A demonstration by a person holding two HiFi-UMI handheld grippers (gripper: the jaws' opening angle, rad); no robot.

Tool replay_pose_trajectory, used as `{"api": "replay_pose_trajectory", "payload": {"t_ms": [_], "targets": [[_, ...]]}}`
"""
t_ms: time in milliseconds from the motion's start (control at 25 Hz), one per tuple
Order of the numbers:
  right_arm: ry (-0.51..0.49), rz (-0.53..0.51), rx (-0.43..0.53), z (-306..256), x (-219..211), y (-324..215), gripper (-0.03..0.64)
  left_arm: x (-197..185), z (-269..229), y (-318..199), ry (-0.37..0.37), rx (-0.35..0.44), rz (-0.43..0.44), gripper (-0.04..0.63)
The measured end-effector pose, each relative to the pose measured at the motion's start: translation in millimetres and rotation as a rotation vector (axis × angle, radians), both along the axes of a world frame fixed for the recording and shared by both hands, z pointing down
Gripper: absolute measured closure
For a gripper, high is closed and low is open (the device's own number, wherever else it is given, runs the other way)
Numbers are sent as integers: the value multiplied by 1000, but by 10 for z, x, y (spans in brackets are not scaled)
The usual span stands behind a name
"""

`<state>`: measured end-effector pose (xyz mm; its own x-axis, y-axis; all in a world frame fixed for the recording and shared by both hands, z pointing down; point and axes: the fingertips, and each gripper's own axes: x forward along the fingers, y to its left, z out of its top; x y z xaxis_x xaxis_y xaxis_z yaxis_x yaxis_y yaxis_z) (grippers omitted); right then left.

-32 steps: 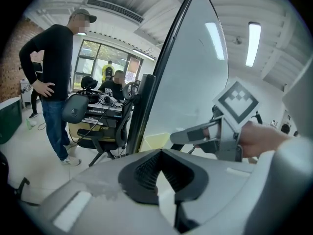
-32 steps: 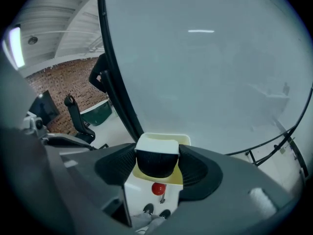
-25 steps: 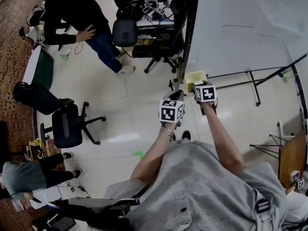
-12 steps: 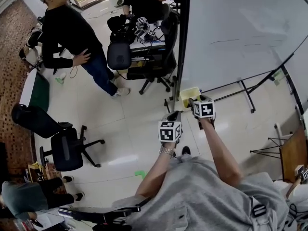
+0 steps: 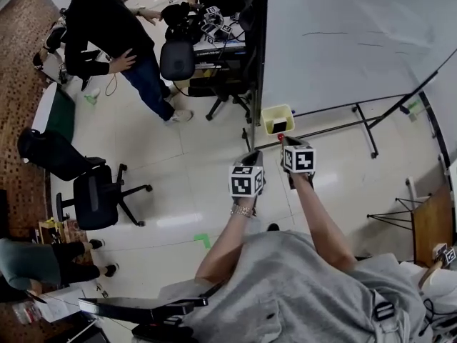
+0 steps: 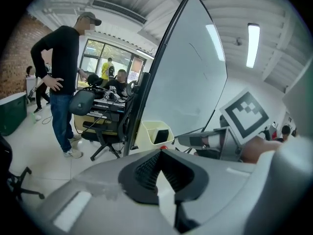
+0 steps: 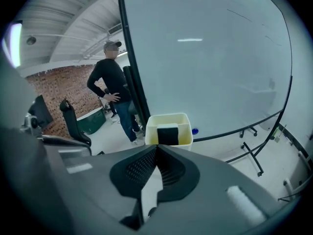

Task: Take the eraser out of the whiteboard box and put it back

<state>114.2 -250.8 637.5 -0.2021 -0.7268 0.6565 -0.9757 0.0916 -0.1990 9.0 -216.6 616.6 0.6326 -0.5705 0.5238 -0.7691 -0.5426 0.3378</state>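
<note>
Fingers (image 7: 139,170) of the right gripper (image 7: 156,148) and left gripper (image 6: 160,153) are clenching empty; the right is aiming at the black block eraser (image 7: 167,133) sitting inside the pale-yellow plastic box (image 7: 168,117).

Glossy smooth whiteboard (image 5: 343,41), matt plastic box (image 7: 150,131), shiny tiled floor (image 5: 186,170), ribbed matt fingers (image 7: 142,168), cloth sleeve (image 5: 321,220)

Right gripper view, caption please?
Shut right gripper facing the black eraser in the yellow box by the whiteboard.
</note>
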Motion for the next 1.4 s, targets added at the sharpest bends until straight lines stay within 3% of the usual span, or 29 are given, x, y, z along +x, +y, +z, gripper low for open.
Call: {"api": "replay_pose_trajectory", "payload": {"t_ms": [240,520,800,1400], "targets": [[-55,-128,41,-130,-256,802,614,278,3,717,3,-5,4,592],[-96,-182,17,-74,-376,1411,614,363,39,1205,-37,-1,34,592],[-81,-174,23,-229,-345,1395,614,398,-218,1054,-44,54,38,592],[-118,-153,31,-320,-441,1379,614,311,-302,1051,-29,67,61,592]]}}
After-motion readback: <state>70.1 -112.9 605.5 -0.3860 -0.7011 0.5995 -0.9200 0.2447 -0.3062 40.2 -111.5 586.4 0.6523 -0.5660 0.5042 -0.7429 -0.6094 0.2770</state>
